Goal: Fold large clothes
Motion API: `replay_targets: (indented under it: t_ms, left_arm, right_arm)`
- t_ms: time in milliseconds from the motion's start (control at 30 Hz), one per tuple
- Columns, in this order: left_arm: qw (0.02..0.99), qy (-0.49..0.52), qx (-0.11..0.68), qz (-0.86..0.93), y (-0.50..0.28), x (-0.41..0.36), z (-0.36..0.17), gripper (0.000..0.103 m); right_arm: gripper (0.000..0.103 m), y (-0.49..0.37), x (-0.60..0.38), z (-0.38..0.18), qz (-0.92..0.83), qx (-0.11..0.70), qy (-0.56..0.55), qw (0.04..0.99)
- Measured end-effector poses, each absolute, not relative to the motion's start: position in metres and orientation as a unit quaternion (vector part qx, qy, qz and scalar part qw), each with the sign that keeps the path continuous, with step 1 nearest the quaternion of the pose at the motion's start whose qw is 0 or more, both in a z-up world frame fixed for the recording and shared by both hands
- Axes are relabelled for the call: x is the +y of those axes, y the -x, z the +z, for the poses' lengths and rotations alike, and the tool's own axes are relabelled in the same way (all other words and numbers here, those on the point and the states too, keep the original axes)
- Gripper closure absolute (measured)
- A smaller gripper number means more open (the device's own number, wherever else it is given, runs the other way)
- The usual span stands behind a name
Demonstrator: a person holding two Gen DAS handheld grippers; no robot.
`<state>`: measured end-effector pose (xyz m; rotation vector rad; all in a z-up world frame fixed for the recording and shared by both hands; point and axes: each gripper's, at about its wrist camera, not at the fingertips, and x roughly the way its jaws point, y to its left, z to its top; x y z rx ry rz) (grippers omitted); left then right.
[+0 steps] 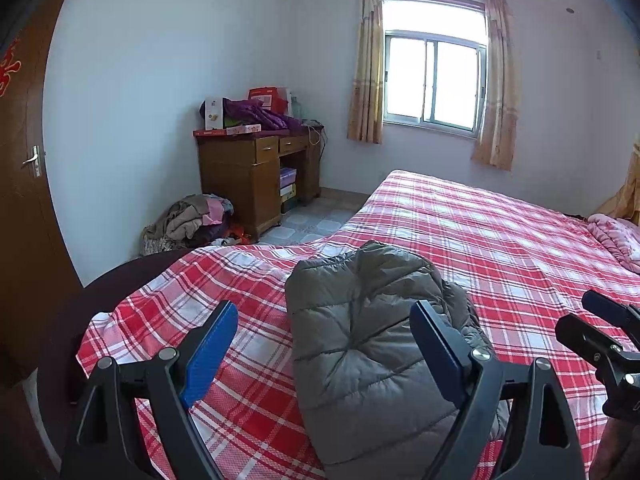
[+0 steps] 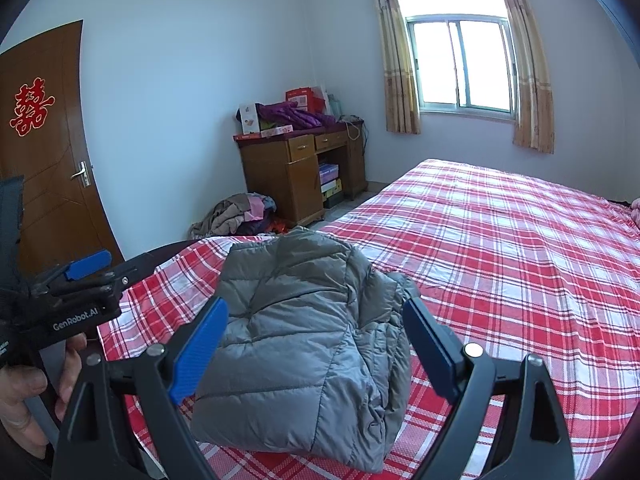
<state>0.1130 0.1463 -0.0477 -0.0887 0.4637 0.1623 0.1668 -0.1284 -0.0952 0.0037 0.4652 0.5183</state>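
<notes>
Lying folded into a compact bundle, the grey padded jacket (image 1: pixel 372 356) (image 2: pixel 304 344) rests near the corner of the bed (image 1: pixel 500 240) (image 2: pixel 520 240) on its red checked sheet. The left tongs (image 1: pixel 324 344) are spread wide and hold nothing, above the jacket. The right tongs (image 2: pixel 316 344) are likewise wide apart and hold nothing, just above the bundle.
</notes>
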Motion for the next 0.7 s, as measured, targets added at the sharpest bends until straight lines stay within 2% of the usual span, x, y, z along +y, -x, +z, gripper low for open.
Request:
replay_targets:
  t_ms: [700]
  left_arm:
    - [0.971,0.026,0.224,0.086,-0.1146,0.1387,-0.0515,0.015]
  right_arm:
    - [0.012,-0.1629,-0.1327,-0.0955,0.255,0.225,-0.003,0.940]
